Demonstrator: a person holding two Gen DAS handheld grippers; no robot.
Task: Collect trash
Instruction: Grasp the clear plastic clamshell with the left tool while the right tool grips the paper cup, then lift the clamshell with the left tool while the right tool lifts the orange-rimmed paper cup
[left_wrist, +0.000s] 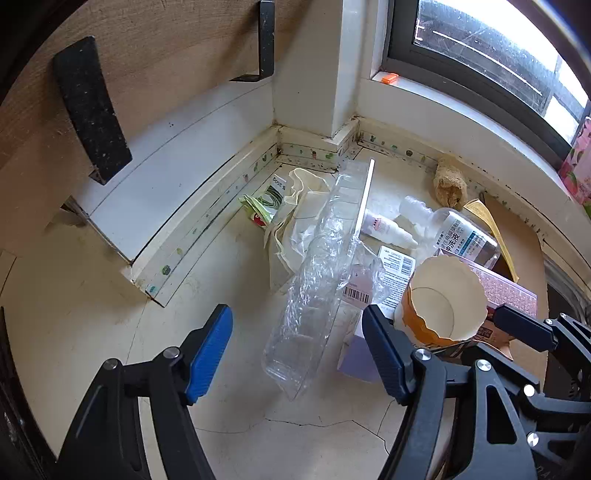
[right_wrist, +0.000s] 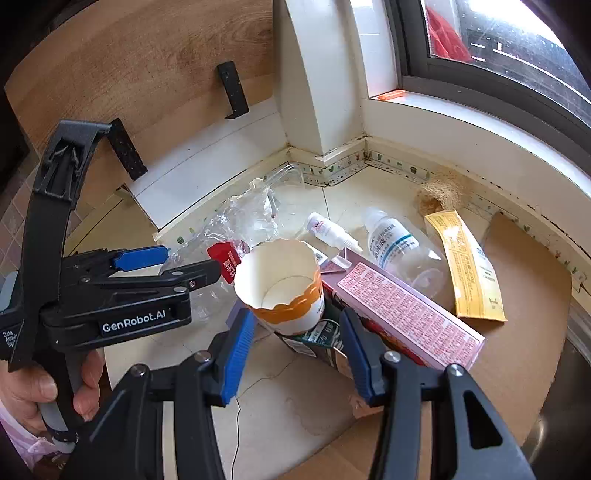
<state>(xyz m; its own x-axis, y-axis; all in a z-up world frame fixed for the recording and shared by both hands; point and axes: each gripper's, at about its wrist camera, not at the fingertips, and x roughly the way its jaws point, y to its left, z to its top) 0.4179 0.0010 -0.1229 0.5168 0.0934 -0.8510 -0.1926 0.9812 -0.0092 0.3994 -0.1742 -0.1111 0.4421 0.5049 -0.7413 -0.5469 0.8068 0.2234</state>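
The right gripper (right_wrist: 297, 354) hangs low in the right wrist view, jaws open, its blue pads on each side of the paper cup (right_wrist: 280, 284) but not pressing it. The cup leans on a dark carton (right_wrist: 317, 341) in the middle of the frame, mouth toward the camera. To take it well, I think the pads should come down around the orange band near the rim and close softly, because thin paper folds easily; a hard squeeze can crush it or push it off the carton.

The left gripper (left_wrist: 297, 350) is also open and holds nothing. In the left wrist view its pads stand on each side of the near end of a clear plastic tray (left_wrist: 314, 291), which lies slanted up the middle of the frame. The tray is light and slippery, so one wall is likely the better place to pinch.

Both tools point steeply down at the pile. At the lower left of the right wrist view, a hand (right_wrist: 40, 391) holds the left tool's handle.

Farther back lie a pink box (right_wrist: 402, 314), a clear bottle (right_wrist: 395, 240), a small white tube (right_wrist: 328, 230) and a yellow packet (right_wrist: 465, 266), all on the pale counter (left_wrist: 92, 314) in the corner under the window (left_wrist: 491, 48).
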